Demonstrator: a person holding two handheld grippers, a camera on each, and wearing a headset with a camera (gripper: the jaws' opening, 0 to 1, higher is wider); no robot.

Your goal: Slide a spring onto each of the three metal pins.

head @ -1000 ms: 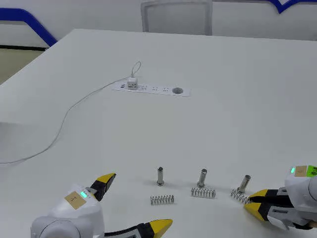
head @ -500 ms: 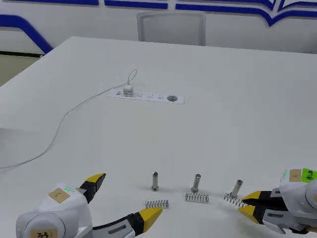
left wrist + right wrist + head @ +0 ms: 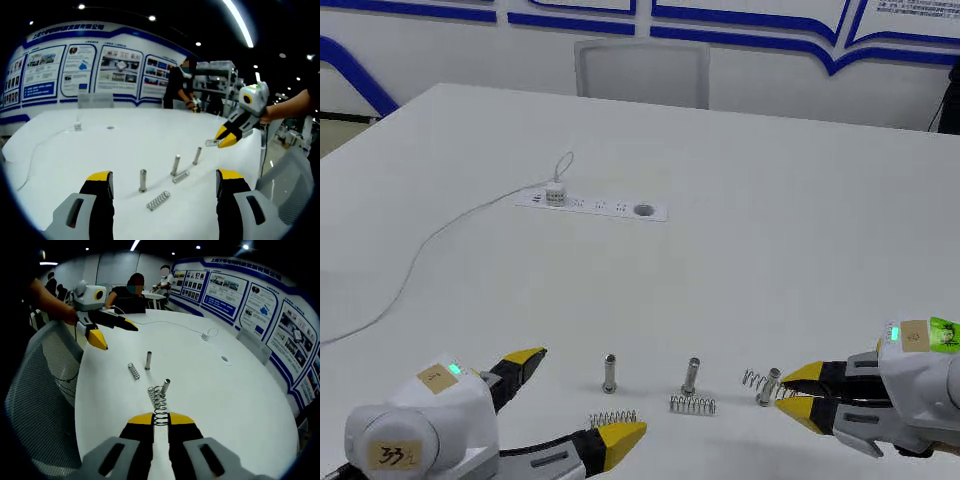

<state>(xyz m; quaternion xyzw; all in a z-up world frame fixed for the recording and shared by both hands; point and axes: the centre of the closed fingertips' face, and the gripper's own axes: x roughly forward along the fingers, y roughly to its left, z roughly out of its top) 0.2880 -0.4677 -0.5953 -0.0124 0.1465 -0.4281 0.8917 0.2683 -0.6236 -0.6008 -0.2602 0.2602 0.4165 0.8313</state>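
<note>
Between the jaws of the right gripper, drawn almost together, one end of the held spring is pinched. Its coils run straight forward off the tips toward the nearest pin, which stands upright just ahead of them; whether coil and pin touch cannot be told. Ahead of the left gripper, whose jaws are spread wide with nothing in them, a loose spring lies flat between the two tips, and the left pin stands upright just beyond it. Farther out from those jaws stands the middle pin, with a second loose spring lying just beside its foot. All of this rests on a broad, glossy white counter. Well beyond both pairs of jaws a white power strip lies on it with a small plug at one end, and a thin white cable curves away from the strip toward the counter's edge. At the far edge stands a pale chair against a white wall with blue bands. The left gripper view shows blue-framed posters on that wall and a person standing near shelving. In the right gripper view a grey mesh chair stands beside the counter's rim.
</note>
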